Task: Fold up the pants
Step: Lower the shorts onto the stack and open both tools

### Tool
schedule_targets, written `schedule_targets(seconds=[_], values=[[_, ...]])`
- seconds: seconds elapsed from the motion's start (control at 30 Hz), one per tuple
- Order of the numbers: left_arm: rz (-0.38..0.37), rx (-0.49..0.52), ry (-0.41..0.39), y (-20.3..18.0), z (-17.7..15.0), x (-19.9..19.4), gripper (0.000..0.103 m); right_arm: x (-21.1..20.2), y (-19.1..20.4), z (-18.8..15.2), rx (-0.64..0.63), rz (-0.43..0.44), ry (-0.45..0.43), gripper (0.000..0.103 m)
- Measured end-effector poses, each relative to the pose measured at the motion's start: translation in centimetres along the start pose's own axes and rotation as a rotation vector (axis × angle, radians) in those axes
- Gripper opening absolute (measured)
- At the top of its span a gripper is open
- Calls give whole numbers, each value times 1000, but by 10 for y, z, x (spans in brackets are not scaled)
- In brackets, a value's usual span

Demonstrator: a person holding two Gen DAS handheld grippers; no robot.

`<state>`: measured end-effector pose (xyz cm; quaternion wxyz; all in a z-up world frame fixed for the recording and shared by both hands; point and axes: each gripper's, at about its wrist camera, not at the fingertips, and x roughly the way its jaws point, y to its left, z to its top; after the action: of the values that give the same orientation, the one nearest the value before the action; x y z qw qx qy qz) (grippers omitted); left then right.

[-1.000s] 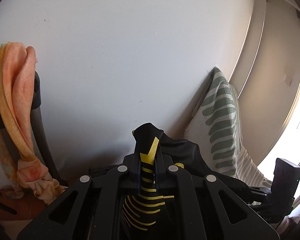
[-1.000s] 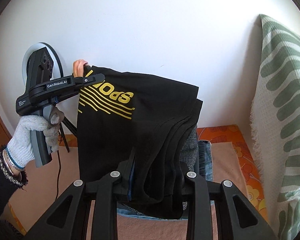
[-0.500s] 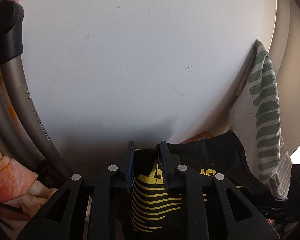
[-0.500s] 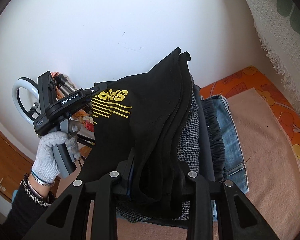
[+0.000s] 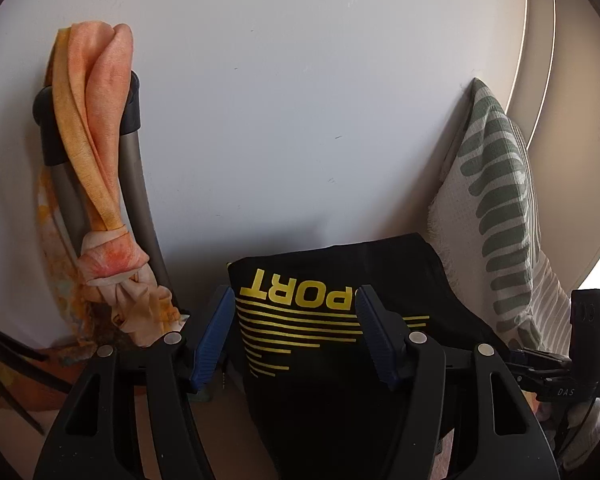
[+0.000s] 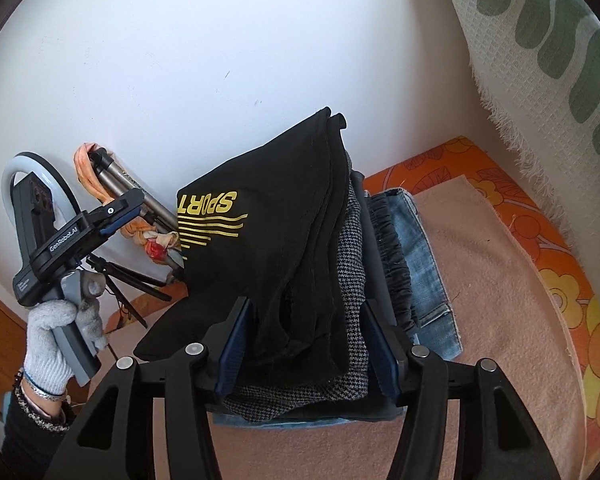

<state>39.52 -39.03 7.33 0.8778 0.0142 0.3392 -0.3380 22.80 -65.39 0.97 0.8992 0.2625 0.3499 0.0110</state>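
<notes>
Folded black pants (image 6: 276, 240) with a yellow SPORT print lie on top of a stack of folded garments (image 6: 412, 264). My right gripper (image 6: 308, 340) sits low at the near end of the stack. Its jaws are opening, with the black cloth and a houndstooth piece (image 6: 352, 280) loose between the blue pads. My left gripper (image 5: 296, 320) is also opening; the printed end of the pants (image 5: 320, 320) lies between and beyond its fingers, untouched. In the right wrist view the left gripper (image 6: 134, 200), in a gloved hand (image 6: 52, 340), stands just left of the pants.
A white wall rises close behind the stack. An orange cloth (image 5: 96, 152) is knotted on tripod legs at the left, beside a ring light (image 6: 14, 168). A white pillow with green stripes (image 5: 496, 208) leans at the right. The stack rests on a pink blanket (image 6: 492, 288) over an orange floral cover (image 6: 548, 248).
Both grippers were shut on the black pants and have let go. The pants have come down onto the stack, and the left gripper has drawn back from them.
</notes>
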Motion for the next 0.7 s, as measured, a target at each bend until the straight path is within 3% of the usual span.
schedule_targets(seconds=[0.2, 0.5, 0.7], values=[[-50, -18, -1, 0, -21, -36, 62, -37, 27, -12, -82, -75, -68, 78], [-56, 23, -12, -29, -57, -91, 63, -86, 63, -48, -168, -133, -110, 82], [-33, 50, -42, -52, -84, -132, 76, -113, 86, -75, -208, -159, -135, 85]])
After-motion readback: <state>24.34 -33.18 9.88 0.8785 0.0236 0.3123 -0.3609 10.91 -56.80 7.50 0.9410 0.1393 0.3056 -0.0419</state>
